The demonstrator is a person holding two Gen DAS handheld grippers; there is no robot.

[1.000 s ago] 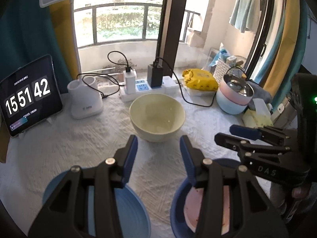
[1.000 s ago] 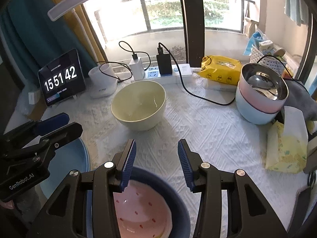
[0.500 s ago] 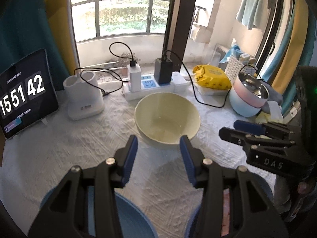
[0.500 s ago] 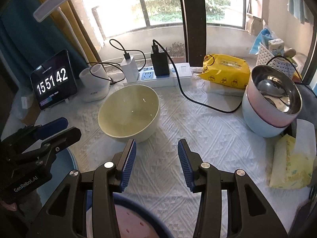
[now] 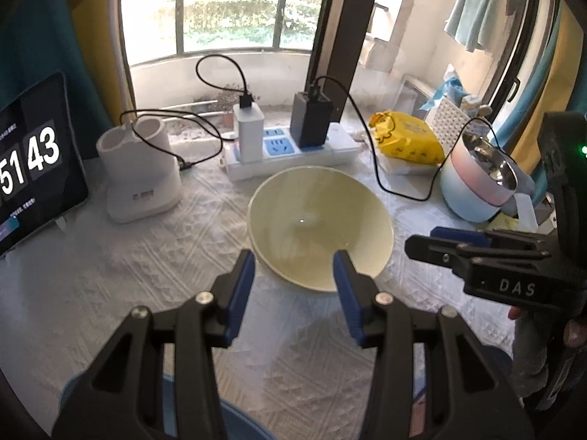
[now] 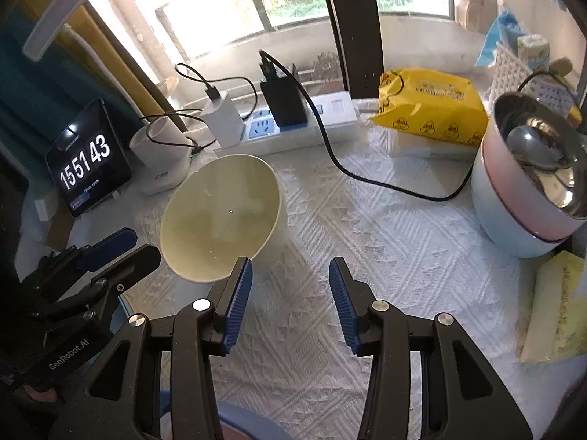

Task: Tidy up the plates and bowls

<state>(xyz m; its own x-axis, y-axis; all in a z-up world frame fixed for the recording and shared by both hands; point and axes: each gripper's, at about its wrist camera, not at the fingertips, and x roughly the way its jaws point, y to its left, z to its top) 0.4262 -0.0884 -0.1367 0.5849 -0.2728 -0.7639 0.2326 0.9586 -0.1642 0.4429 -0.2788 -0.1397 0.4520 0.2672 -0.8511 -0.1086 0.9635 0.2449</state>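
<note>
Nothing is being held: left gripper [image 5: 293, 275] and right gripper [image 6: 290, 282] are being kept apart, empty. Yellow bowl [image 5: 319, 227] is sitting unstacked mid-table, stacked bowls [image 6: 532, 183] far right; sorting is barely being started.

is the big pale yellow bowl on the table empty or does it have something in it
Empty. The pale yellow bowl stands upright on the white cloth, and both wrist views show only its bare, glossy inside.

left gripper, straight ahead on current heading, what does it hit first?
Most likely the near rim of the pale yellow bowl, dead ahead of the open, empty left gripper. Depth is unclear; it could land on the white tablecloth just short.
</note>
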